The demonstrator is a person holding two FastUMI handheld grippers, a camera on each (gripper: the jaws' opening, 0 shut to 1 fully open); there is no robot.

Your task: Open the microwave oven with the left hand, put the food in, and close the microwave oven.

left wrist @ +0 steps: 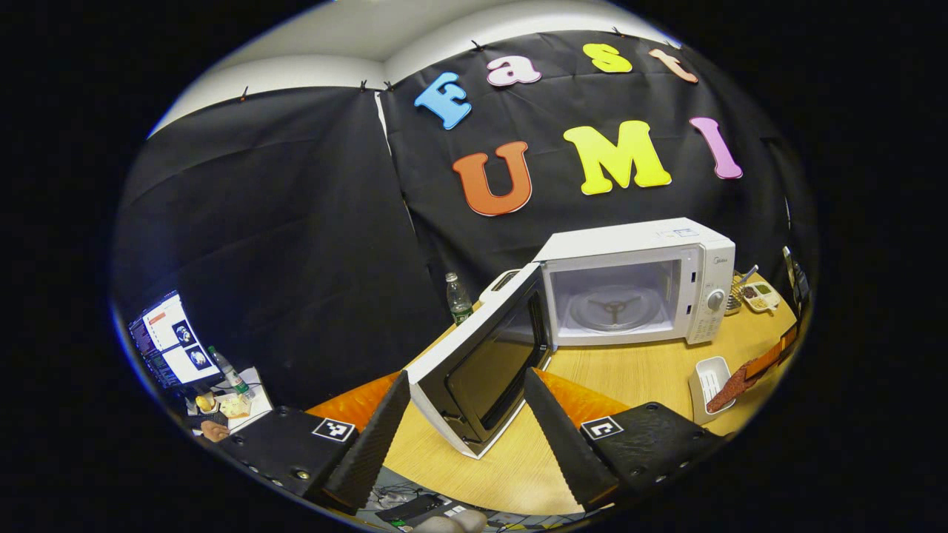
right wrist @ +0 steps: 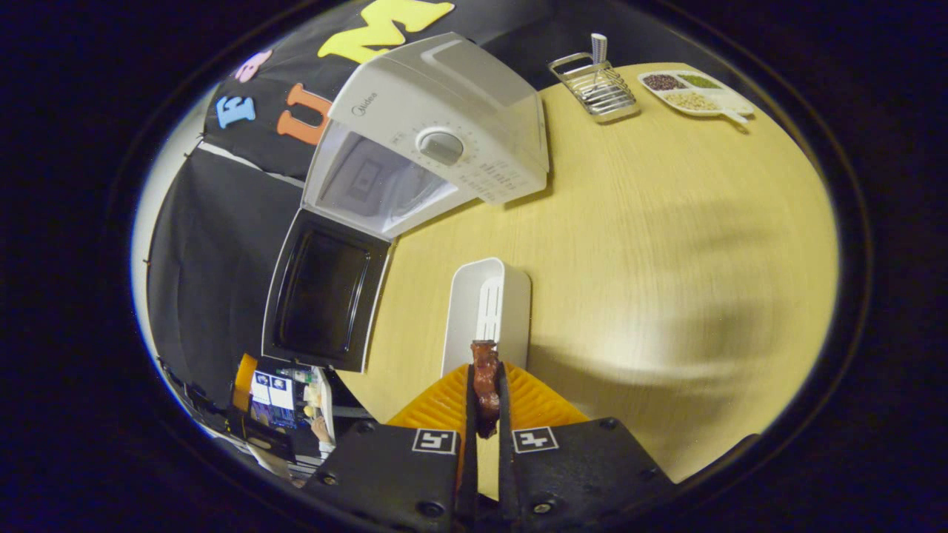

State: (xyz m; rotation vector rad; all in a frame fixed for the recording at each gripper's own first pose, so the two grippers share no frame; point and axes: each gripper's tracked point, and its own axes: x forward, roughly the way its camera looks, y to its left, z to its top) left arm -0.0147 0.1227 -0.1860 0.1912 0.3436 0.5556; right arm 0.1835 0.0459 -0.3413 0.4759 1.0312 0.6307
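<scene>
1. microwave oven (left wrist: 637,285) stands on the wooden counter (left wrist: 629,374) with its door (left wrist: 481,363) swung wide; the cavity is lit and bare except for the glass turntable (left wrist: 613,307).
2. step in hand, as i judge it: opening is done and the food is picked up, loading not yet done.
3. left tool (left wrist: 466,437) is released, fingers spread either side of the door's free edge, gripping nothing.
4. right tool (right wrist: 485,414) is clenched on the food (right wrist: 485,385), a dark reddish-brown, lumpy, glossy strip pinched between both fingers, hanging above the near end of the white tray (right wrist: 489,311).
5. from the left gripper view, the food (left wrist: 729,385) sits well to the right of the cavity, over the tray (left wrist: 707,381).
6. next move likely calls for carrying the strip left and forward through the opening, clear of the door frame, then letting go over the turntable.
7. textures: oven shell smooth white plastic, round knob (right wrist: 441,146); door window dark and reflective; tray oblong with a slotted insert; counter pale wood grain.
</scene>
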